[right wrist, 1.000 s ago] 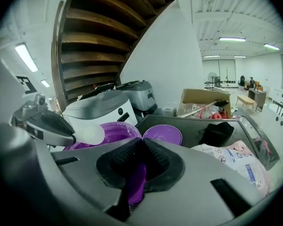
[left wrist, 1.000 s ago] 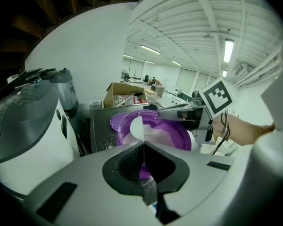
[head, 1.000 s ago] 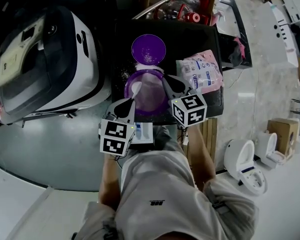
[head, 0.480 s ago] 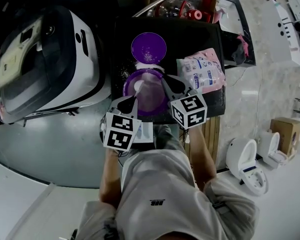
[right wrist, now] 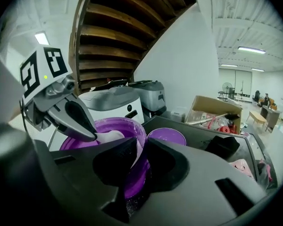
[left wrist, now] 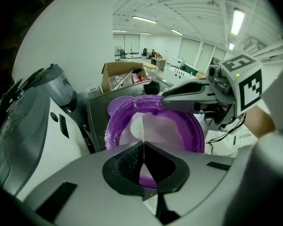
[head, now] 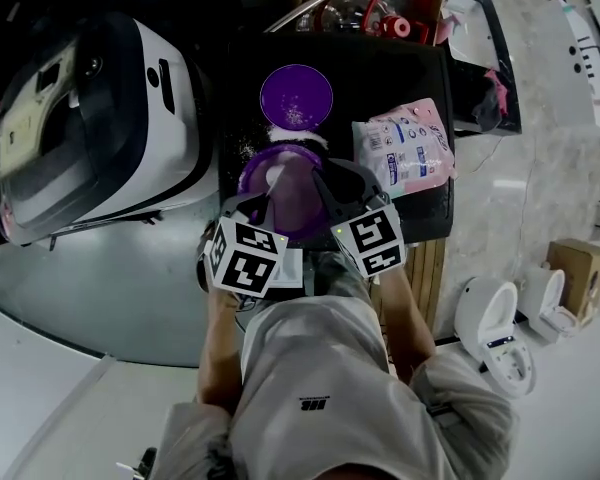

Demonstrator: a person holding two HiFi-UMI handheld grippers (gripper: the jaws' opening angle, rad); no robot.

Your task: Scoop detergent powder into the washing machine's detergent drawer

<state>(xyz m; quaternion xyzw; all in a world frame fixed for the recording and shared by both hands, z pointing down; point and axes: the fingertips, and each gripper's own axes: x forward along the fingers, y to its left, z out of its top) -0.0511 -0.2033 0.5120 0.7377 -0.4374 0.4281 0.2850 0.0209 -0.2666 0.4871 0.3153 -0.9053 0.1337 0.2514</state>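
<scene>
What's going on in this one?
A person works two handheld tools over an open purple tub of white powder on a dark table, beside a washing machine. The left tool is shut on a thin white scoop whose bowl sits in the powder. The right tool has the tub's rim between its jaws, which are opening. The tub's lid lies just behind it. The scoop has not left the tub yet.

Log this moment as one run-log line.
left gripper shut on scoop | scoop inside tub | right gripper jaws opening, tub rim between
</scene>
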